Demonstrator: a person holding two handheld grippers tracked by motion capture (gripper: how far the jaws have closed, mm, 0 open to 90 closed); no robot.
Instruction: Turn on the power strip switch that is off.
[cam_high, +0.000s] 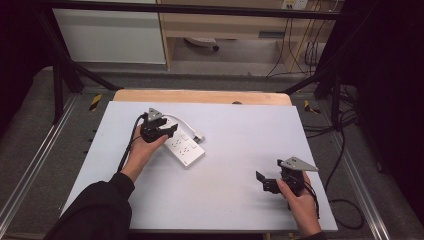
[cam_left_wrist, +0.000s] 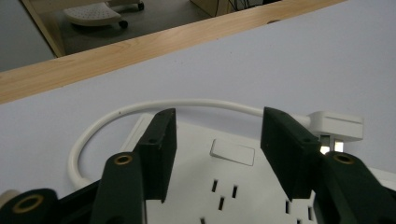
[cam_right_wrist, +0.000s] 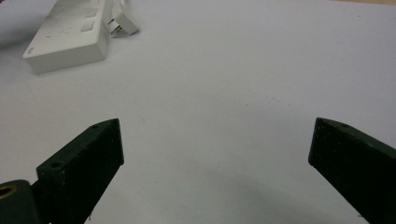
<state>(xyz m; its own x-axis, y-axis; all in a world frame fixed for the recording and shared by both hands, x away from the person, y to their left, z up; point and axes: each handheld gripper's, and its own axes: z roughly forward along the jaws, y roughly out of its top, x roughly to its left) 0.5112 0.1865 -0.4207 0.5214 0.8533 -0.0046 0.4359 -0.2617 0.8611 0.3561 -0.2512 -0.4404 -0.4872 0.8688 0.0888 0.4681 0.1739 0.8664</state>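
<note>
My left gripper (cam_left_wrist: 217, 154) straddles the power strip (cam_left_wrist: 233, 186), half-spread, nothing pinched yet; right gripper (cam_right_wrist: 215, 154) waits spread wide.

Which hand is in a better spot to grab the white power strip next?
Left. The left gripper hangs right over the power strip, jaws either side of its rocker switch. The right gripper sits far off on the table, jaws wide open over bare surface.
</note>
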